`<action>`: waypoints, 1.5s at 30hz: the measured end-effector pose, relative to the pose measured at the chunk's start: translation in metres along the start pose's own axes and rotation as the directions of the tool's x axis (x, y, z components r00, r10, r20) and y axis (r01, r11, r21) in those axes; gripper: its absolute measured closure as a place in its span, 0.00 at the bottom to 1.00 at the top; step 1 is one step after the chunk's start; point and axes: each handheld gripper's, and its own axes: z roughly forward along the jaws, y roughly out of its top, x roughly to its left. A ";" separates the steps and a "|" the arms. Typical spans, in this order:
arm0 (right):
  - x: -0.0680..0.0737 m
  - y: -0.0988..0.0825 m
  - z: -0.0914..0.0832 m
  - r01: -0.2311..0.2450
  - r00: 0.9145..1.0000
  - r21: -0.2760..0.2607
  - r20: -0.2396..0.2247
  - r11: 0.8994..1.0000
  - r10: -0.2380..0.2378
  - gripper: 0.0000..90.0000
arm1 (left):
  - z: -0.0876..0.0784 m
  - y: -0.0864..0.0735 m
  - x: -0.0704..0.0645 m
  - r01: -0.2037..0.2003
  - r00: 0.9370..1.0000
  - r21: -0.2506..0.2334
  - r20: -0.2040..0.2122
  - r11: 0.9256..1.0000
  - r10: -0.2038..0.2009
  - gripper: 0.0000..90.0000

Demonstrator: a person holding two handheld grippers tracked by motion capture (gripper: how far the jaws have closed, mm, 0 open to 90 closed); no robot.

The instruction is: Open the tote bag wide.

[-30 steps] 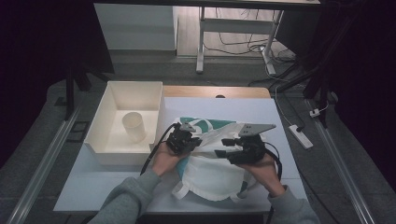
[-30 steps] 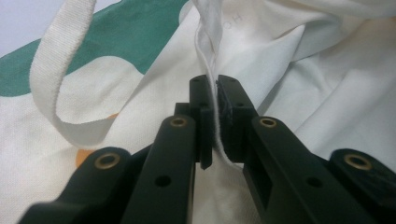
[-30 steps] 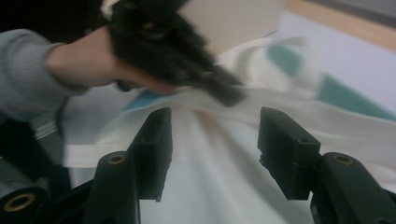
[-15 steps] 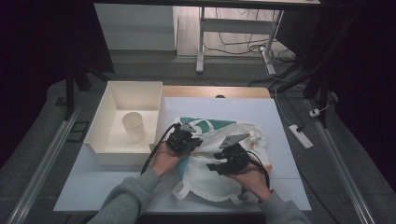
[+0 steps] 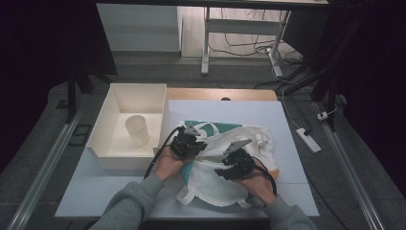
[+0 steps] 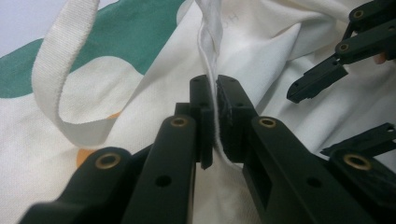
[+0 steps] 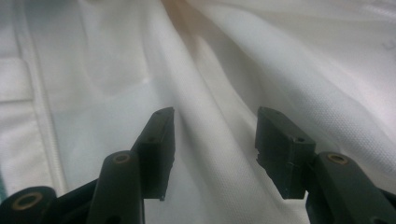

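A white cloth tote bag with green and orange print lies crumpled on the table. My left gripper rests at the bag's left part. In the left gripper view this gripper is shut on a thin raised fold of the bag, with a cream strap looping to its left. My right gripper hovers over the bag's middle. Its jaws stand apart and have just been closing, with a ridge of white fabric under the gap and untouched by the pads. The right gripper also appears at the right of the left gripper view.
A white bin with a cream cup inside stands on the table's left side. Bare table surface lies beyond the bag. A white power strip lies on the floor to the right.
My right gripper has come down and towards the person onto the middle of the bag, and its jaws have narrowed a little. The left gripper has kept its hold and place.
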 end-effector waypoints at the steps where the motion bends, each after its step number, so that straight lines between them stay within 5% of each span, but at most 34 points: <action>1: 0.000 0.000 0.001 0.001 1.000 0.002 0.002 1.000 -0.001 0.54 | 0.000 0.000 0.000 -0.001 1.000 0.000 0.000 1.000 0.001 0.93; 8: -0.001 -0.002 0.004 0.006 1.000 0.015 -0.009 1.000 -0.006 0.64 | 0.000 0.000 0.000 -0.001 1.000 0.001 -0.001 1.000 0.001 0.93; 18: -0.004 -0.005 0.005 0.022 0.998 0.038 -0.053 0.999 -0.020 0.96 | 0.000 0.000 0.000 -0.003 1.000 -0.001 -0.004 1.000 0.003 0.94; 29: 0.004 -0.005 -0.008 0.070 0.997 0.015 -0.036 0.997 -0.070 0.98 | -0.001 0.001 -0.002 -0.007 1.000 -0.008 -0.001 1.000 0.007 0.94; 45: 0.029 -0.030 -0.065 0.107 0.993 -0.096 -0.034 0.990 -0.111 0.98 | -0.013 0.005 -0.001 0.029 1.000 -0.060 -0.002 0.998 -0.030 0.96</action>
